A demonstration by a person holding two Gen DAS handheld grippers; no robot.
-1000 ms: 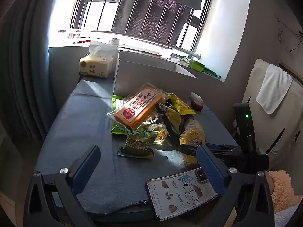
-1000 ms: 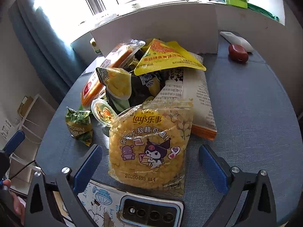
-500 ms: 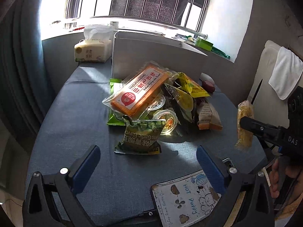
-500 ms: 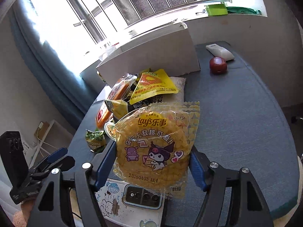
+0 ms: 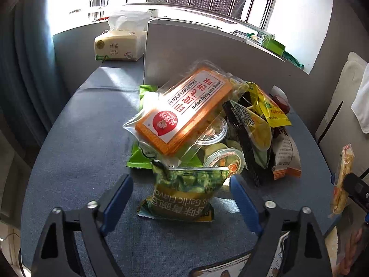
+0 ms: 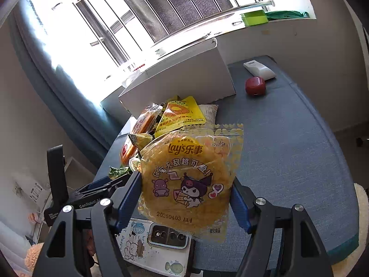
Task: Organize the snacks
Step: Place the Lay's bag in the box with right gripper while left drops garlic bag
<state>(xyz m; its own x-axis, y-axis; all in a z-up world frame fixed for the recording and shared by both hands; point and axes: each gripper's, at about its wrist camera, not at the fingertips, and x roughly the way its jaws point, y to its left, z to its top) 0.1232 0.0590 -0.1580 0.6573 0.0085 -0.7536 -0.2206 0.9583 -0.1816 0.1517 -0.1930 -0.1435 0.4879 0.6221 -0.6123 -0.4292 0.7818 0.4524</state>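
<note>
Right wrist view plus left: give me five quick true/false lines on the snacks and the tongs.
1. The right tongs hold the yellow Lay's bag clear of the table. True.
2. The left tongs are fully shut on nothing. False: they are closing, with the green pea bag between them, pads not yet pressing.
3. The orange flying cake pack lies on top of the snack pile. True.
4. The white box stands in front of the pile, nearest the cameras. False: it stands behind the pile, toward the window.
5. A phone lies on the table's near edge below the Lay's bag. True.
</note>
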